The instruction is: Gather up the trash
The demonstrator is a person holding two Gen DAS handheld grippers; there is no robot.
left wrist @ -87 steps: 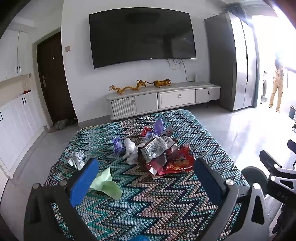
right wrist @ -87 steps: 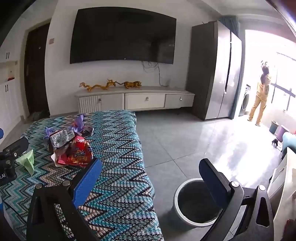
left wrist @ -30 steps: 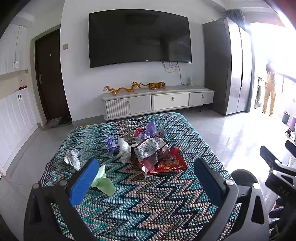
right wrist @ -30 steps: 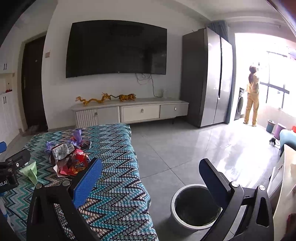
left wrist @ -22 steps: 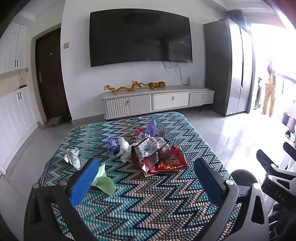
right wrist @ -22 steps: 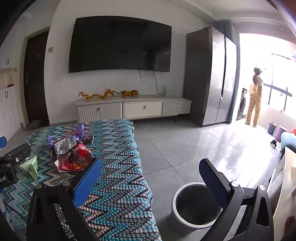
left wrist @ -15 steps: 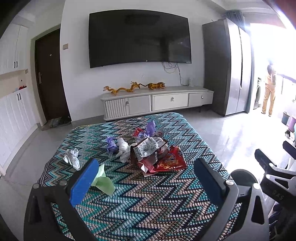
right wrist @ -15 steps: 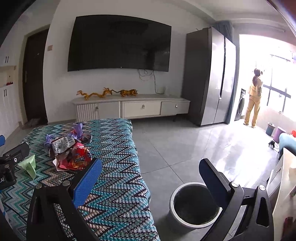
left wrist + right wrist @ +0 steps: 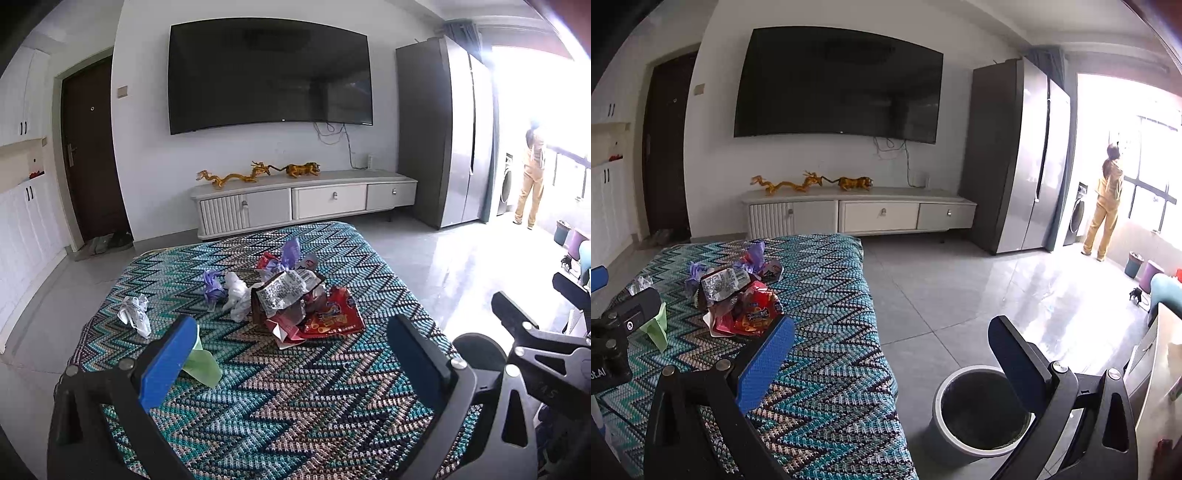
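Observation:
A pile of trash lies on the zigzag-patterned table (image 9: 280, 410): a red snack bag (image 9: 328, 319), a brown and silver wrapper (image 9: 286, 290), purple wrappers (image 9: 213, 288), white crumpled paper (image 9: 135, 314) and a green paper (image 9: 201, 363). My left gripper (image 9: 295, 354) is open and empty, held above the near part of the table. My right gripper (image 9: 890, 354) is open and empty, at the table's right edge above the floor. A round grey bin (image 9: 980, 410) stands on the floor below it. The red bag (image 9: 755, 314) also shows in the right wrist view.
A TV cabinet (image 9: 303, 201) with gold figurines stands against the far wall under a large TV (image 9: 269, 74). A tall grey cabinet (image 9: 439, 133) is at the right. A person (image 9: 1104, 203) stands by the window. The bin (image 9: 480, 350) sits right of the table.
Both grippers have shifted only slightly; the views have wobbled a little. Both stay open and empty, and the trash has not moved.

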